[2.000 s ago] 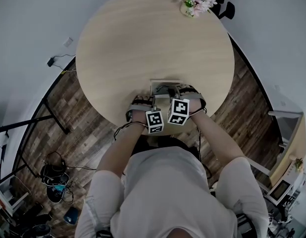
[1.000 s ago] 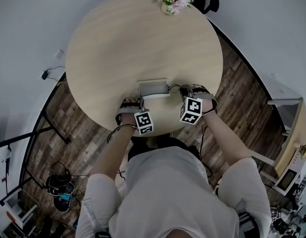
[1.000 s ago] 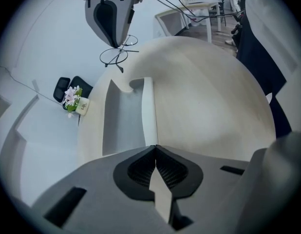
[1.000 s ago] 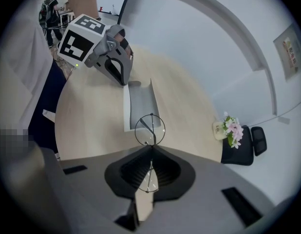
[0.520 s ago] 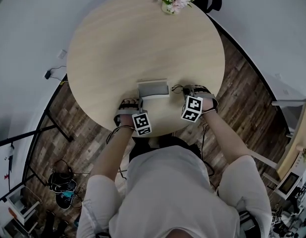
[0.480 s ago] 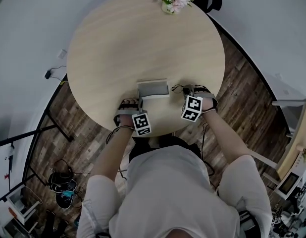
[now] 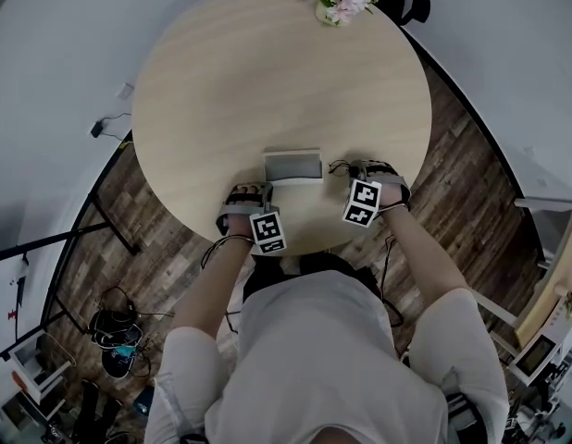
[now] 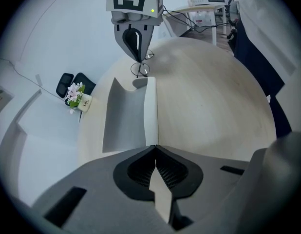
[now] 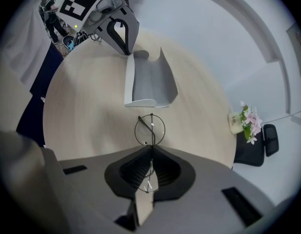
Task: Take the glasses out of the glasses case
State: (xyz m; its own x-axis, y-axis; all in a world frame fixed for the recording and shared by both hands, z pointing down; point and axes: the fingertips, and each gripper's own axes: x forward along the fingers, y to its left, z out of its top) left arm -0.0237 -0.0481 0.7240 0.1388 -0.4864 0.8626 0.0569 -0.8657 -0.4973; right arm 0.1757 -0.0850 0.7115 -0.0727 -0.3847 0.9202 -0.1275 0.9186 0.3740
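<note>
An open grey glasses case (image 7: pixel 292 166) lies near the front edge of the round wooden table (image 7: pixel 267 72). My left gripper (image 7: pixel 262 189) is at its near left corner, and its jaws are shut on the end of the case's white rim (image 8: pixel 151 113). The right gripper (image 7: pixel 347 168) is to the right of the case, low over the table. It is shut on thin round wire glasses (image 9: pixel 150 129), with one lens showing past the tips. From the left gripper view the glasses (image 8: pixel 142 71) hang just under the right gripper (image 8: pixel 139 57). Inside the case (image 9: pixel 150 82) nothing is visible.
A small pot of pink flowers (image 7: pixel 344 0) stands at the table's far edge, with a black chair (image 7: pixel 417 7) behind it. The table's front edge lies just below both hands. Cables and bags (image 7: pixel 115 336) lie on the wooden floor at left.
The right gripper has carried the glasses from over the case out to its right and lowered them toward the table. The left gripper stays at the case.
</note>
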